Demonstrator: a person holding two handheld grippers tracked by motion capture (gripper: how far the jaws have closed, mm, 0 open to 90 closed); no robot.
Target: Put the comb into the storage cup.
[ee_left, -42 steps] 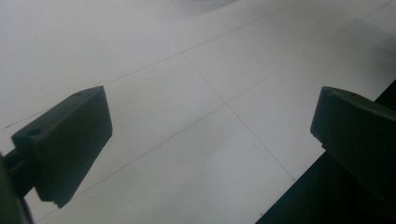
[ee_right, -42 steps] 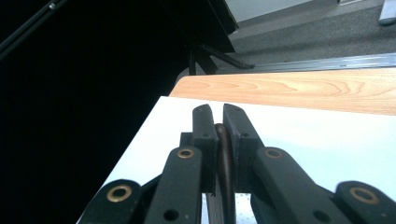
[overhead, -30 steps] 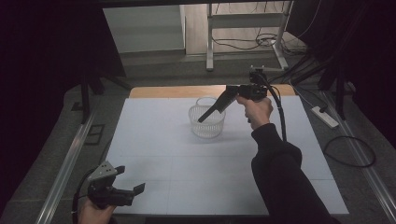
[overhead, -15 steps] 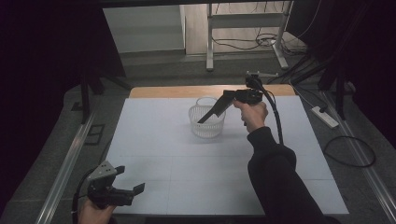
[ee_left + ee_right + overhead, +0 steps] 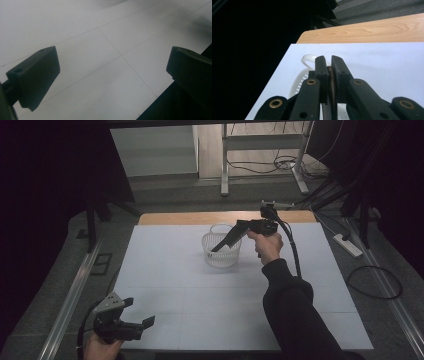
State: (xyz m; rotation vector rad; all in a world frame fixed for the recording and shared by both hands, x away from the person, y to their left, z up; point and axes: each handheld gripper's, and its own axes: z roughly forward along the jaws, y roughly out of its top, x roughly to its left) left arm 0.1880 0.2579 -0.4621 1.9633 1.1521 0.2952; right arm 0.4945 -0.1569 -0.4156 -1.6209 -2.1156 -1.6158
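White basket (image 5: 221,251) now with the right gripper (image 5: 216,249) lower over it, jaws clenched on a thin brown piece (image 5: 332,82); left gripper (image 5: 145,322) unmoved, jaws released.

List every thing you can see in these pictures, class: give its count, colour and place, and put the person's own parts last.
basket: one, white, slatted plastic, on the far middle of the sheet.
thin dark thing: one, brownish, clamped between the right gripper's jaws; what it is I cannot tell.
sheet: one, white with faint grid lines, covering the table.
table: one, light wood, a strip showing past the sheet's far edge.
power strip: one, white, on the floor at right.
metal stand: one, grey, on the floor behind the table.
left gripper: one, black, jaws apart, at the sheet's near left corner.
right gripper: one, black, tips over the basket.
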